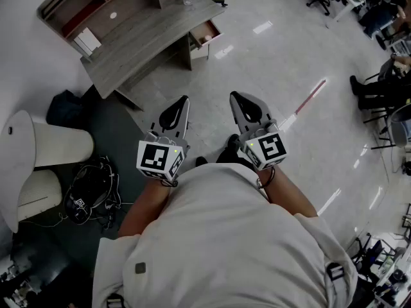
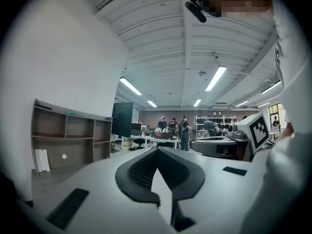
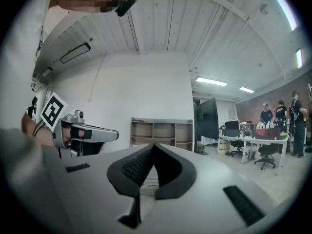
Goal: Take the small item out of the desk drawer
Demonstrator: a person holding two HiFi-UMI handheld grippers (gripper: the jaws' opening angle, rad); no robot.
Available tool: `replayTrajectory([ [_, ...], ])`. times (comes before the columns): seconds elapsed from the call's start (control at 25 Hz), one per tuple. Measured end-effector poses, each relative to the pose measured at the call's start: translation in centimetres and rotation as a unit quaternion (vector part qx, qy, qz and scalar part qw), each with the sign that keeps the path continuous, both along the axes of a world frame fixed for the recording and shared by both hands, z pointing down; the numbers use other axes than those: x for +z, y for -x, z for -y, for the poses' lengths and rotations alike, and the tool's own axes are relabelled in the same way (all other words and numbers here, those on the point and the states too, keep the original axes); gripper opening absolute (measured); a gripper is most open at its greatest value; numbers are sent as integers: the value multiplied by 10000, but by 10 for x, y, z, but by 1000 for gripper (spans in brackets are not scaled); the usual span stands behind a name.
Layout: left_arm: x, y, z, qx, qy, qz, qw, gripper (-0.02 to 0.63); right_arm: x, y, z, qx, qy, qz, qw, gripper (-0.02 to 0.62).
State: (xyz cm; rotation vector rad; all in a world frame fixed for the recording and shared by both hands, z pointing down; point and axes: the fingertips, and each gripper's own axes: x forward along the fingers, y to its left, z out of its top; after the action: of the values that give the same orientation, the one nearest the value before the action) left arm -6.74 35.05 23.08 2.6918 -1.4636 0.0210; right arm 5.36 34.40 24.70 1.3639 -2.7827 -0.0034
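left gripper (image 1: 185, 99), right gripper (image 1: 233, 95) both hovering closed and empty; drawer (image 1: 207, 31) far ahead, arriving closed is risking shoving it shut

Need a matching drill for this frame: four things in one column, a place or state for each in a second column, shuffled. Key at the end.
Column 1
1. drawer
2. small item
3. left tongs
4. black bag

Column 2
a. on the floor beside the desk
b. shut, nothing between them
c. pulled open
d. lying in the drawer

Pairs: 1-c, 2-d, 3-b, 4-a
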Motion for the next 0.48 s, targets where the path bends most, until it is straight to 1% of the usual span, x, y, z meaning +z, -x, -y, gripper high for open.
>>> replayTrajectory([
  [0.24,6,-11,19,-94,64,34,9999,15,4,-14,17,-97,38,-59,9999,17],
  [0.48,17,-34,45,-138,199,-15,9997,15,12,-41,42,-193,105,7,9998,17],
])
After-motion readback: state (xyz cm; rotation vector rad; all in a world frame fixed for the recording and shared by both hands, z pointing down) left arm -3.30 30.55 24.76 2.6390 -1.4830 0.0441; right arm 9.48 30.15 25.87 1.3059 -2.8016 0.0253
